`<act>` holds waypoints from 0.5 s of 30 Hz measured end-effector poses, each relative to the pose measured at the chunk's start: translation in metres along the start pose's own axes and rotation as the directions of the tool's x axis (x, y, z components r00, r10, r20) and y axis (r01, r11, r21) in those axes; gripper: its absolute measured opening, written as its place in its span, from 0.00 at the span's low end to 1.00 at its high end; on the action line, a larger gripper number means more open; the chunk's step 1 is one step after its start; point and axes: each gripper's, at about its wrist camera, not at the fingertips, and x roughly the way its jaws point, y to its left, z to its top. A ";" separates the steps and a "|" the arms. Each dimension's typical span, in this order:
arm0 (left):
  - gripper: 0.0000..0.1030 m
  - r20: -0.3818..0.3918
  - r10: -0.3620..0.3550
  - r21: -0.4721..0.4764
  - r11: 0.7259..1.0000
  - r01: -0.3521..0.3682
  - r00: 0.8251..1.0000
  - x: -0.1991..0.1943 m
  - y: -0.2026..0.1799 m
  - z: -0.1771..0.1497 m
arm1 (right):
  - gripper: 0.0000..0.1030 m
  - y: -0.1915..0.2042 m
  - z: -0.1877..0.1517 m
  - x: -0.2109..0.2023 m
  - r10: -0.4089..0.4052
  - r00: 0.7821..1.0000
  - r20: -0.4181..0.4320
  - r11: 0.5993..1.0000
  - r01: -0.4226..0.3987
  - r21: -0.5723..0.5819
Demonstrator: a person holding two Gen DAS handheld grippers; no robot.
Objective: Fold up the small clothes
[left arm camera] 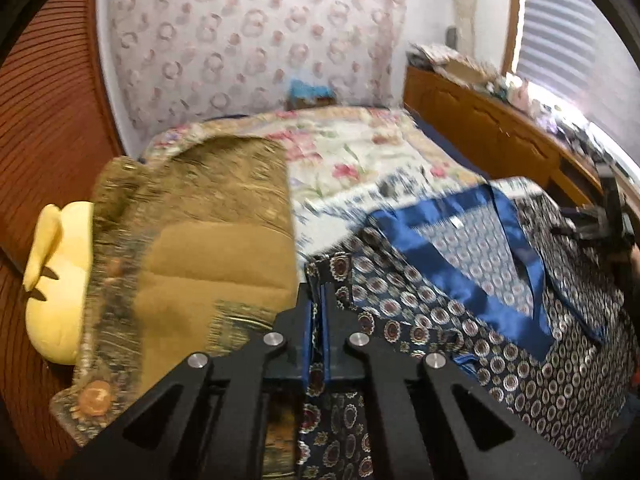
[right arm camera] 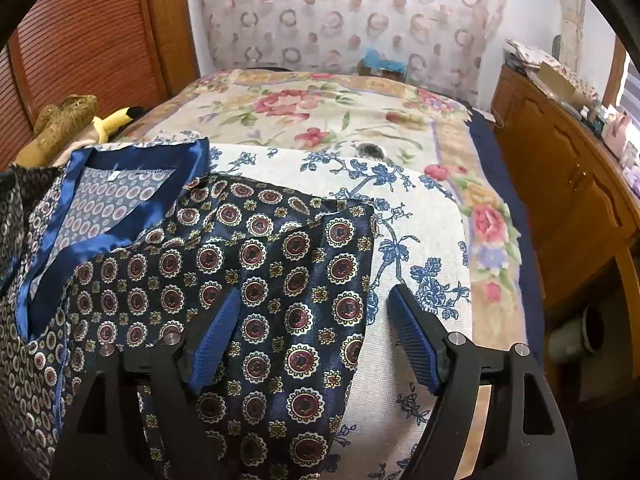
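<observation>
A navy medallion-print garment (right arm camera: pixel 256 264) with a blue satin collar (right arm camera: pixel 120 216) lies on a floral bedspread (right arm camera: pixel 360 120). The left gripper (left arm camera: pixel 319 308) pinches what seems its edge at six o'clock. The right gripper (right arm camera: pixel 312 320) stands spread over the garment's right part, gripping nothing.

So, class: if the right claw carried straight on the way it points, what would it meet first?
Probably the patterned shirt lying under the open right claw, though depth is hard to judge.
</observation>
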 end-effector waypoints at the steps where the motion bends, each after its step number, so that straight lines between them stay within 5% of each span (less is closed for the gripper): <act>1: 0.00 0.011 0.014 -0.014 1.000 -0.013 1.000 -0.003 0.005 0.000 | 0.76 0.000 0.000 0.000 0.000 1.000 0.000 1.000 0.000 0.000; 15: 0.00 0.010 0.020 -0.052 0.998 -0.019 1.000 0.001 0.017 -0.010 | 0.77 0.000 0.000 0.000 0.000 1.000 0.001 1.000 0.000 0.000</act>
